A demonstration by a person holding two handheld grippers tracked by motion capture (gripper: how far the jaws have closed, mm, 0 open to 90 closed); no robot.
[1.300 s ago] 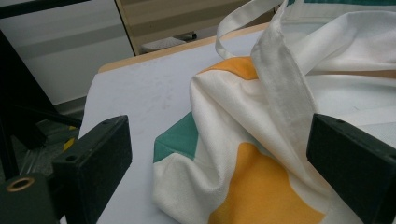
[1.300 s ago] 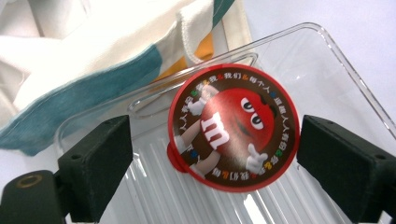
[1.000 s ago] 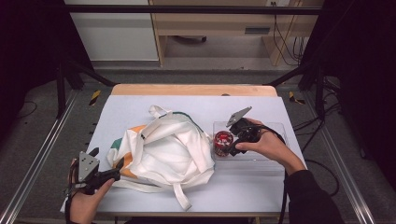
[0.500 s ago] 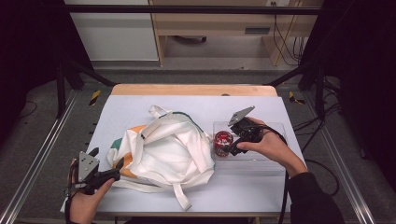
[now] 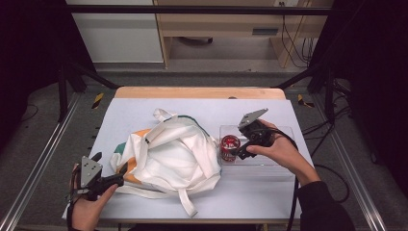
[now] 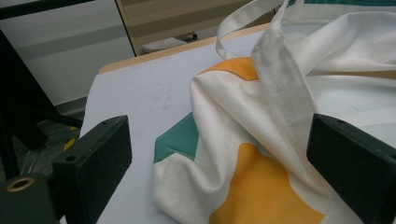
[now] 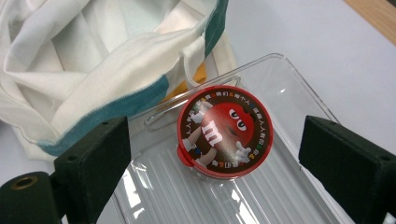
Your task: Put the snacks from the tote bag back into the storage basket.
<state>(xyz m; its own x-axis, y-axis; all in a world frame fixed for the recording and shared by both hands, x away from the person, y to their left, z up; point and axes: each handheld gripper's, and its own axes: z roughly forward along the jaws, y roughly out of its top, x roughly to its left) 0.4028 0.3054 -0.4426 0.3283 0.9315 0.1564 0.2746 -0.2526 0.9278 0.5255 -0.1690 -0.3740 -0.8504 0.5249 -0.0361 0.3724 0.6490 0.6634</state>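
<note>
Right hand-held gripper (image 7: 212, 186): black blocky jaws spread wide, holding nothing, poised above a round red-lidded candy tub (image 7: 226, 131). Glossy lid printed with a cartoon face; tub body hidden under it. Tub stands between the jaws, in a clear ribbed plastic tray (image 7: 289, 100), at the end nearest the cloth bag (image 7: 93, 51).

Left hand-held gripper (image 6: 219, 172): jaws wide, empty, straddling a corner of the bag (image 6: 261, 154) without visibly touching. Bag is soft, crumpled white fabric with orange and teal patches and a loose strap; its far side is cut off. Pale matte surface (image 5: 192, 108) beneath.
</note>
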